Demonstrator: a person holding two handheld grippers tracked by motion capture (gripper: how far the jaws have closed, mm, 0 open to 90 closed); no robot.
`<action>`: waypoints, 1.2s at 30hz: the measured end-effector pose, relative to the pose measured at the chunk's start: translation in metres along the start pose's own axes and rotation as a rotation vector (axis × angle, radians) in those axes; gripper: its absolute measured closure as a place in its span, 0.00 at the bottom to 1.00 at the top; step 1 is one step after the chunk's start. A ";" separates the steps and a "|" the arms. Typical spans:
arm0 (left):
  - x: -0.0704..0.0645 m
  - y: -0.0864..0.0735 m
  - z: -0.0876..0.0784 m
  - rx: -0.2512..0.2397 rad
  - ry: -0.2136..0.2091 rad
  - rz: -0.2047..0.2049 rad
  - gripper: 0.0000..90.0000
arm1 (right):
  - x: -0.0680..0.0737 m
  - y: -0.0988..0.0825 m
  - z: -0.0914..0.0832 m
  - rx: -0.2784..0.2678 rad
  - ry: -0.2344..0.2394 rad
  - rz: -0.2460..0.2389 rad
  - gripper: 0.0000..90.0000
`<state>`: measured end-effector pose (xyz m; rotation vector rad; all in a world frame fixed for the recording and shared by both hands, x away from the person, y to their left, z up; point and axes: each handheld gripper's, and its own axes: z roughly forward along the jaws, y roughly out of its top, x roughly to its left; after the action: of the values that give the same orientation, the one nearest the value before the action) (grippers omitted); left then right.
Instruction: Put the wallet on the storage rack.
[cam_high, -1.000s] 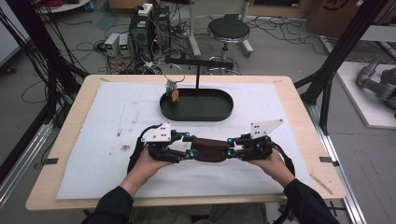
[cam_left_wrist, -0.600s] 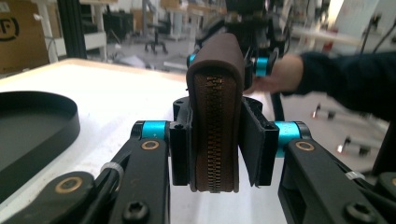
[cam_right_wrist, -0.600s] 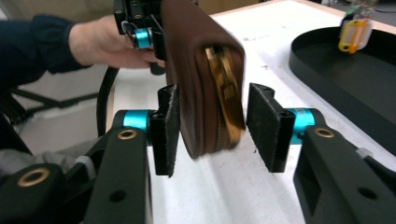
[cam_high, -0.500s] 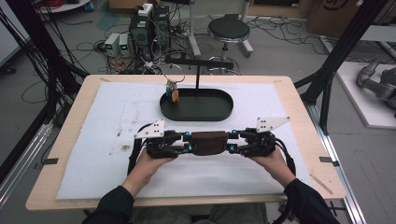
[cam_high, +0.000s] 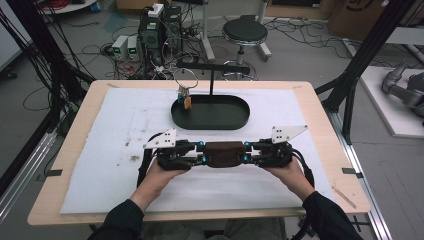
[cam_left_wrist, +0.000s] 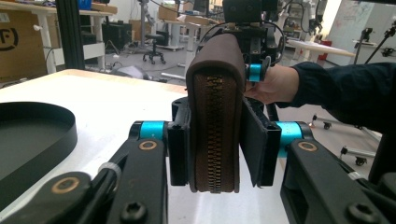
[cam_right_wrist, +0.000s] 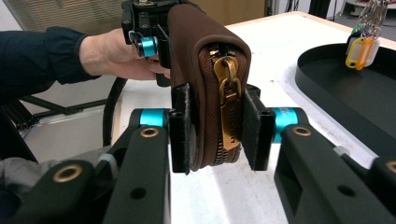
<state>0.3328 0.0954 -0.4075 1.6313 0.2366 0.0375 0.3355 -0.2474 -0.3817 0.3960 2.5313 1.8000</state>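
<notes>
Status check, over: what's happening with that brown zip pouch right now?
Left hand-held gripper and right hand-held gripper each clamp an end. Brown zipped leather pouch held level between them above the table, zip closed. Nothing in the way; black oval tray sits apart behind.

Pouch between grippers — tray behind

there's a black oval tray sitting on a white mat over the wooden table, with a T-shaped stand rising from it and a key ring with orange and yellow tags hanging off that. round black stool and messy cables on the floor behind
</notes>
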 end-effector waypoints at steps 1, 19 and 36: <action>0.000 0.000 0.000 0.001 0.003 -0.002 0.68 | 0.000 0.000 0.000 -0.002 0.001 -0.011 0.79; -0.006 0.005 -0.024 0.105 0.235 -0.003 0.35 | -0.007 0.002 -0.010 -0.001 -0.163 -0.015 0.81; -0.030 -0.001 -0.058 0.140 0.421 0.084 0.32 | -0.041 0.017 0.001 -0.005 -0.453 0.015 0.82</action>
<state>0.2941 0.1474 -0.4000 1.7607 0.5015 0.4395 0.3787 -0.2502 -0.3717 0.7287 2.2125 1.5065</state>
